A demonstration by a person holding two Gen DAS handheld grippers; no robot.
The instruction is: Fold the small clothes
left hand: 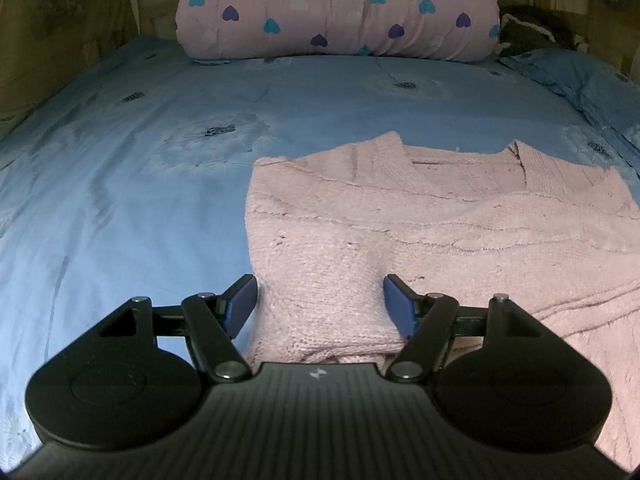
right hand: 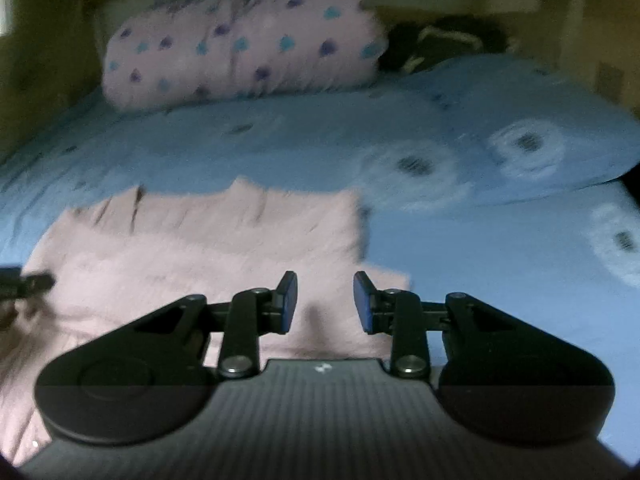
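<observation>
A pink knitted sweater (left hand: 420,232) lies flat on the blue bedsheet (left hand: 120,184), collar toward the far side. My left gripper (left hand: 320,304) is open, its blue pads straddling the sweater's near left part, low over the knit. In the right wrist view the sweater (right hand: 200,248) lies left and ahead. My right gripper (right hand: 325,300) is open over the sweater's near right corner, holding nothing. The right view is blurred. A dark bit of the left gripper (right hand: 24,284) shows at the left edge of the right view.
A rolled pink quilt with heart prints (left hand: 336,8) lies across the head of the bed. A blue pillow (right hand: 520,136) lies at the far right, with dark clothing (left hand: 532,28) behind it. Wooden walls (left hand: 48,32) close the sides.
</observation>
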